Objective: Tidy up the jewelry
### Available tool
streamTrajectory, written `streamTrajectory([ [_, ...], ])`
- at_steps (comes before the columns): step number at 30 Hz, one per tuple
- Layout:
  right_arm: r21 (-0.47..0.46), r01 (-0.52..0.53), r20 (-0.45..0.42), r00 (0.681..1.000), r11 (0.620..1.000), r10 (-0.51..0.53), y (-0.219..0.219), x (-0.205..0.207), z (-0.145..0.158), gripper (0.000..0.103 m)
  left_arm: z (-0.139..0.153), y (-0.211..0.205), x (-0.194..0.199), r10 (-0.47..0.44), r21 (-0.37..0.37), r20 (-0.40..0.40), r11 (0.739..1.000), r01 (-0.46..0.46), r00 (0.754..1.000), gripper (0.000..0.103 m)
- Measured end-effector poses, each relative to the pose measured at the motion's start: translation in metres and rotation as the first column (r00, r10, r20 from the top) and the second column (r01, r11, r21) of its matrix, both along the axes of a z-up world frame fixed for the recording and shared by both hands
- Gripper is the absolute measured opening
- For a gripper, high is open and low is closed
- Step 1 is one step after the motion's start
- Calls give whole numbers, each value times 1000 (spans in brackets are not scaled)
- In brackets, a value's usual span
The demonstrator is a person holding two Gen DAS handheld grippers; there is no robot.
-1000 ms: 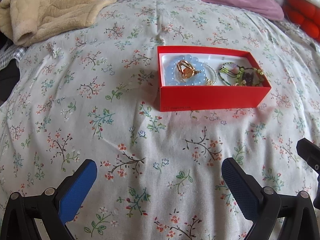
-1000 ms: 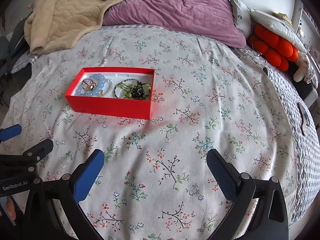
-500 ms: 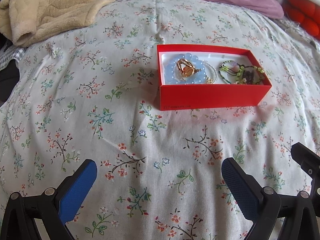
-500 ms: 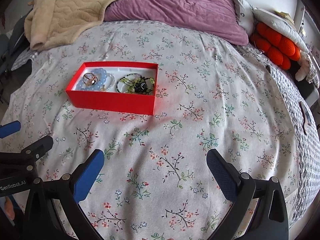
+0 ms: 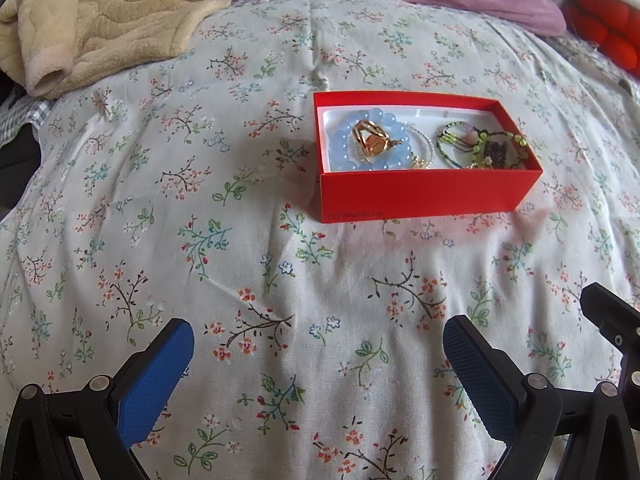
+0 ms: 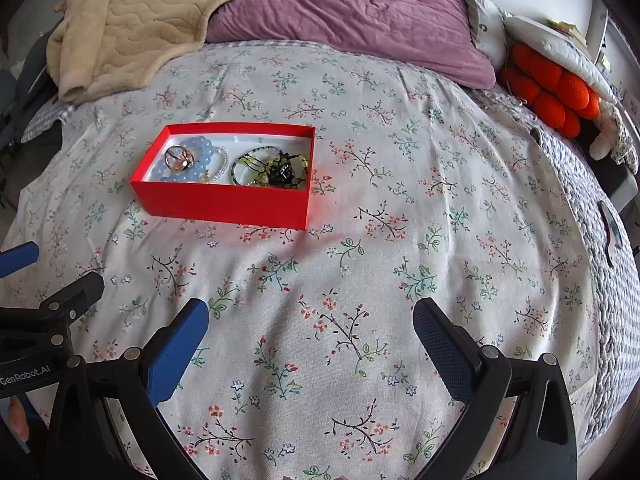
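Observation:
A red box [image 5: 424, 196] [image 6: 224, 204] sits on the floral bedspread. In it lie a pale blue bead bracelet [image 5: 348, 148] [image 6: 200, 146], a gold ring piece [image 5: 370, 142] [image 6: 180, 159] on top of it, a thin pearl strand [image 5: 428, 146], and a green and black beaded bracelet [image 5: 480, 148] [image 6: 276, 168]. My left gripper [image 5: 318, 344] is open and empty, well short of the box. My right gripper [image 6: 310, 326] is open and empty, nearer than the box and to its right.
A beige fleece blanket [image 6: 132, 28] lies at the back left, a purple pillow [image 6: 352, 12] at the back. An orange knotted cushion [image 6: 552, 88] sits at the right edge. The bedspread [image 6: 400, 220] drops away at the right side.
Both views have shifted slightly: the box sits a little lower in each frame. Both grippers stay open and empty.

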State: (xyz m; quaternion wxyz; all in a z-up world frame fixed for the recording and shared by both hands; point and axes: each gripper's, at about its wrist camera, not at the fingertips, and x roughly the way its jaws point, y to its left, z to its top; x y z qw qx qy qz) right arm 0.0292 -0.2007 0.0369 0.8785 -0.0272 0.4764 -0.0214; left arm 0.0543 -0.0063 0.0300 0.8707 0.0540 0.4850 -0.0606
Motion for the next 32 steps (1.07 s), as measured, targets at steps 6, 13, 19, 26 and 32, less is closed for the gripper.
streamTrajectory([
  [6, 1, 1, -1, 1000, 1000, -1, -1, 0, 0, 103, 0, -2, -1, -5, 2, 3, 1000, 5, 1000, 102],
  [13, 1, 2, 1, 1000, 1000, -2, -1, 0, 0, 103, 1, -2, -2, -5, 6, 5, 1000, 5, 1000, 102],
  [19, 2, 10, 2, 1000, 1000, -10, -2, -1, 1, 103, 1, -2, -2, -5, 8, 6, 1000, 5, 1000, 102],
  [26, 2, 11, 3, 1000, 1000, -11, -3, -1, 1, 103, 2, -3, -4, -10, 3, 7, 1000, 10, 1000, 102],
  [32, 0, 26, 8, 1000, 1000, -26, -3, -2, -1, 103, -1, -3, -8, -34, -21, 3, 999, 34, 999, 102],
])
